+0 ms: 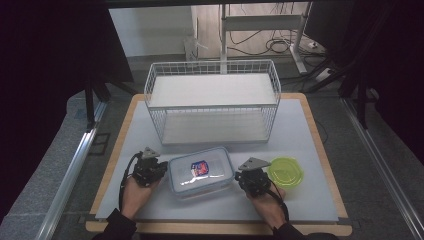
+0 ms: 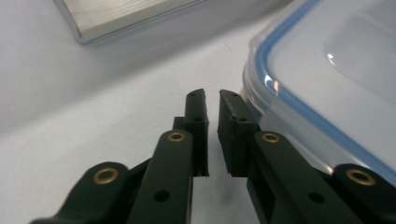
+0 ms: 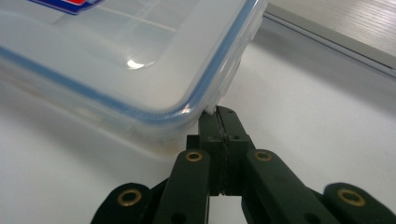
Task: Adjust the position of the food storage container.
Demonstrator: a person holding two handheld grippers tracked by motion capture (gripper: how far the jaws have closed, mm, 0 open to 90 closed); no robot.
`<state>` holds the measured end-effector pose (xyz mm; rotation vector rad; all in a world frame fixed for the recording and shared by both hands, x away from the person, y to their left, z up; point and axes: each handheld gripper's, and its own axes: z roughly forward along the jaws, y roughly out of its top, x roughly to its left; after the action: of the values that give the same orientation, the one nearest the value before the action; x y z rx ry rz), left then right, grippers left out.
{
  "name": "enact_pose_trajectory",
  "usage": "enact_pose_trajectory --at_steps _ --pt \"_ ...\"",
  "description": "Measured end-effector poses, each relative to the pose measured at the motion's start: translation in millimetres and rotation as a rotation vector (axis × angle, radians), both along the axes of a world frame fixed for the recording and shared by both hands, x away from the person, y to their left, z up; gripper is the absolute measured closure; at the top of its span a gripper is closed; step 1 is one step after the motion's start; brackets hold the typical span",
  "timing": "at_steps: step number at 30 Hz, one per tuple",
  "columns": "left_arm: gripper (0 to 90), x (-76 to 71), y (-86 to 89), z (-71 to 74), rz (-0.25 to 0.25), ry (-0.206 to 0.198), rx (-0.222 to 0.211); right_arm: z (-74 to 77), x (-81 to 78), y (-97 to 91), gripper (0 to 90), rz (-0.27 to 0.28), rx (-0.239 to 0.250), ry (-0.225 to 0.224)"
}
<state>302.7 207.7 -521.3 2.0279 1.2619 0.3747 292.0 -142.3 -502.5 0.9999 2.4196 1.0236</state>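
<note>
A: We hold the left gripper (image 2: 212,95) slightly parted, empty, beside the clear container (image 1: 201,171) on the worktop (image 1: 310,195).

B: Our right gripper (image 3: 219,114) is closed at its corner; wire rack (image 1: 212,102) beyond.

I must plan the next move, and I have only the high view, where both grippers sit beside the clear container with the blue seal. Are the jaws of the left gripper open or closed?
Observer: The left gripper is open by a narrow gap, with nothing between the jaws.
Operator: Does it touch the container?
Observer: One jaw sits close against the side of the container, just under the lid's rim. I cannot confirm real contact.
Operator: And the right gripper?
Observer: The right gripper is shut, and its tips meet the lower edge of the side clip on the lid. Whether they pinch it, I cannot tell.
</note>
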Motion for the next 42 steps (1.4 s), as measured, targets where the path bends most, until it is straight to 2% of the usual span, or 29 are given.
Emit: enact_pose_trajectory --at_steps 3,6,7,8,10,11,12,14,16,17,21,27,34,42 --pt "80.4 -9.9 5.3 4.9 0.0 -0.021 -0.011 10.6 -7.9 -13.3 89.8 0.008 0.011 -0.007" --pt "79.7 -19.7 10.9 8.0 -0.002 -0.035 -0.01 22.9 -16.6 -34.7 89.8 -0.019 0.017 -0.021" --pt "79.7 -19.7 10.9 8.0 -0.002 -0.035 -0.01 22.9 -16.6 -34.7 89.8 -0.019 0.017 -0.021" --pt "79.7 -22.8 12.8 8.4 -0.003 -0.034 -0.012 29.1 -21.0 -51.6 89.8 -0.044 0.03 -0.011" --pt "79.6 -26.3 14.1 8.6 -0.004 -0.034 -0.013 30.5 -22.2 -56.4 89.8 -0.052 0.029 -0.004" --pt "78.3 -28.0 14.1 8.9 -0.002 -0.035 -0.014 32.7 -26.1 -68.3 89.8 -0.071 0.024 0.004" --pt "78.3 -29.5 14.3 9.5 -0.009 -0.04 -0.01 32.7 -26.1 -68.3 89.8 -0.071 0.024 0.004" --pt "77.2 -32.2 12.9 9.9 -0.014 -0.047 -0.001 33.1 -29.4 -85.8 89.9 -0.098 0.029 0.019" --pt "77.0 -34.5 10.9 9.0 -0.018 -0.042 0.003 32.5 -29.2 -89.2 89.8 -0.102 0.029 0.023" --pt "76.7 -35.0 10.5 8.6 -0.022 -0.04 0.007 30.6 -27.6 -94.5 89.8 -0.094 0.052 0.041" --pt "76.3 -37.0 9.4 6.7 -0.035 -0.033 0.021 27.2 -24.8 -96.3 89.9 -0.097 0.034 0.051" --pt "74.5 -37.5 9.6 5.8 -0.037 -0.029 0.016 26.3 -14.1 -107.1 89.8 -0.125 0.059 0.052" --pt "73.8 -36.7 8.6 4.7 -0.044 -0.021 0.02 23.6 -8.7 -110.7 89.8 -0.124 0.074 0.072" --pt "73.7 -36.2 8.2 4.4 -0.047 -0.015 0.013 23.6 2.3 -116.9 89.8 -0.151 0.068 0.057"
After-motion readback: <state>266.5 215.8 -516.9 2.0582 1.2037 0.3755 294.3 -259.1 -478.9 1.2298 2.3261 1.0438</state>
